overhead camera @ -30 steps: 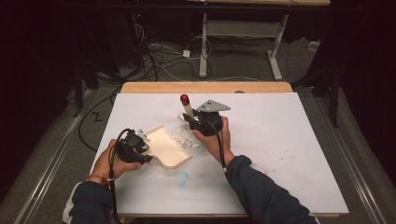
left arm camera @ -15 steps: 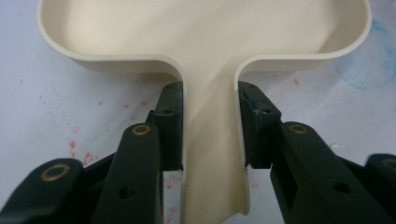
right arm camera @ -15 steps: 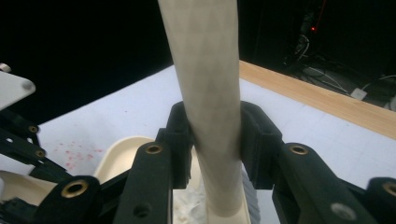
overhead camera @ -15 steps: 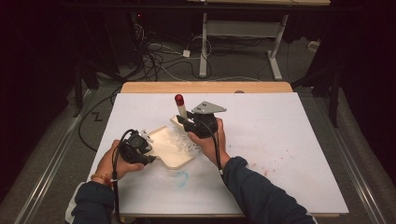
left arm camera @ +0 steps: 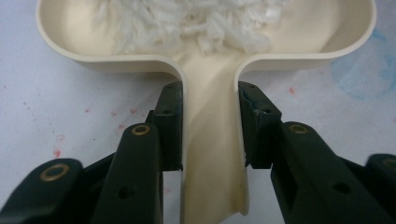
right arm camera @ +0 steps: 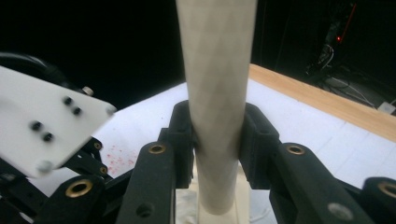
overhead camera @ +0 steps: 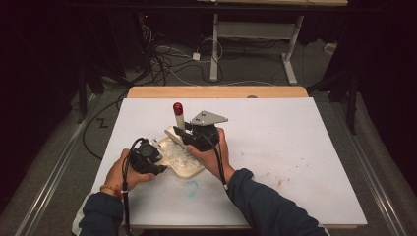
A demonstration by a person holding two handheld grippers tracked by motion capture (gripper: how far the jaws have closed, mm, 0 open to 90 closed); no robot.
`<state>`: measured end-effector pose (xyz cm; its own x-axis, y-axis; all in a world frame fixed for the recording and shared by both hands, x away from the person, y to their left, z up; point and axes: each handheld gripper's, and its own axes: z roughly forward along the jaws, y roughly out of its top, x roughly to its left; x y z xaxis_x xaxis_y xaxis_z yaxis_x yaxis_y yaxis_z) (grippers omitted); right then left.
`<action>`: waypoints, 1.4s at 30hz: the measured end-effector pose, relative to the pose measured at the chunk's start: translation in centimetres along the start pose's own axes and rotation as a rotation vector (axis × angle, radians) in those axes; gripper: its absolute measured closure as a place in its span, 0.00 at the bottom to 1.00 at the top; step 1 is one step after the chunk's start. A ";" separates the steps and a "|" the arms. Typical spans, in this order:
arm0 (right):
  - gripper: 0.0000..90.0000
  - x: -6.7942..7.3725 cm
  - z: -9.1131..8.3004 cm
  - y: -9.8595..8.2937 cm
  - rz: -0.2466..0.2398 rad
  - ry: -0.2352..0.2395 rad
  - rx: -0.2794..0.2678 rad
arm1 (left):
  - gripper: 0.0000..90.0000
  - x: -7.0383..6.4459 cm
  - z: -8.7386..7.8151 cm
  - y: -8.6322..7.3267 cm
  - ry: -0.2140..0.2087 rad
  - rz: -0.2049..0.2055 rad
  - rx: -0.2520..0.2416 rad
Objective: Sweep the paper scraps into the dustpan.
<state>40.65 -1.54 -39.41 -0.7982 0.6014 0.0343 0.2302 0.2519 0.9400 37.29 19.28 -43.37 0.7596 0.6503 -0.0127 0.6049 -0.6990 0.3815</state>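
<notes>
One cream dustpan (left arm camera: 215, 70) holding white shreds (left arm camera: 196, 23), left claw (left arm camera: 210, 126) clamping its handle

Light falls from above on the white table (overhead camera: 305, 147), bright against a dark room beyond its edges. The handle (right arm camera: 217, 93) in the right gripper view is blurred and close; the dustpan (left arm camera: 210, 60) in the left gripper view is evenly lit, with faint shadow below its rim.

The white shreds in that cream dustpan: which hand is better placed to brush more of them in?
The right. Its tongs clamp the brush handle, red-tipped in the high view, standing over the dustpan. The left tongs grip the pan's handle, steadying it with the shreds inside.
</notes>
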 end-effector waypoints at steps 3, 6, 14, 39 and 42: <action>0.79 0.2 0.0 0.1 -0.001 0.005 -0.003 | 0.70 0.0 0.1 -0.1 -0.002 -0.001 0.000; 0.79 0.2 0.0 0.1 -0.008 -0.001 0.003 | 0.70 0.0 0.2 -0.2 0.001 0.003 0.003; 0.79 -0.8 -1.1 1.0 0.006 -0.022 -0.019 | 0.70 0.1 0.7 -0.7 -0.004 0.012 0.004; 0.79 -6.2 -3.9 1.2 -0.010 -0.211 -0.018 | 0.70 0.4 0.5 -1.9 -0.008 0.007 0.036; 0.79 -6.5 -3.4 0.4 -0.006 -0.217 0.001 | 0.70 0.4 0.3 -2.2 -0.017 0.006 0.041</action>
<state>44.05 -7.96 -38.07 -0.6612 0.7488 -0.0455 0.2259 0.2566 0.9397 36.31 20.96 -44.46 0.7669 0.6413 -0.0265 0.6094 -0.7145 0.3436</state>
